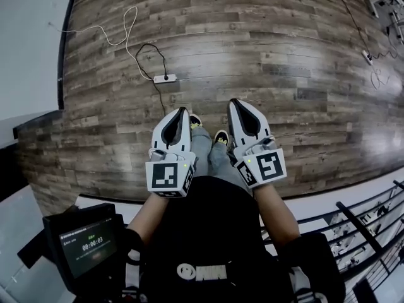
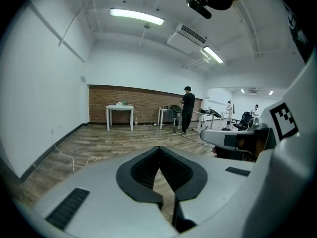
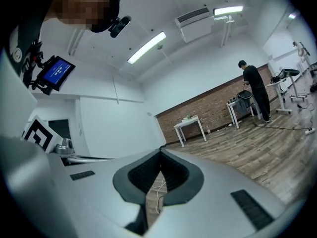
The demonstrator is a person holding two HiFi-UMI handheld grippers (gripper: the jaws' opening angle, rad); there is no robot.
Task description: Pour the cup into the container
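Two grippers are held side by side above the wooden floor (image 1: 265, 49), near the person's shoes (image 1: 220, 136). The left gripper (image 1: 182, 111) is seen with its jaws closed tip to tip and nothing between them; the same is seen of the right gripper (image 1: 233, 101). Each carries a cube with a black-and-white square marker (image 1: 168, 177).

At the lower left of the head view a small screen (image 1: 88, 245) is mounted on the person's chest rig; the timer "00:00:03" is read on it, and the green line above it is too small to be read. White print on the black shirt (image 1: 202, 272) is not legible.

A white power strip (image 1: 165, 78) lies on the floor ahead of the grippers, with a black cable and a white cable (image 1: 120, 33) running from it.

No cup or container can be picked out. A white table (image 2: 120, 108) is set against the brick wall (image 2: 143, 100) at the far edge of the floor; small items stand on it, too small to be named. A person in black (image 2: 187, 108) stands at a neighbouring table.
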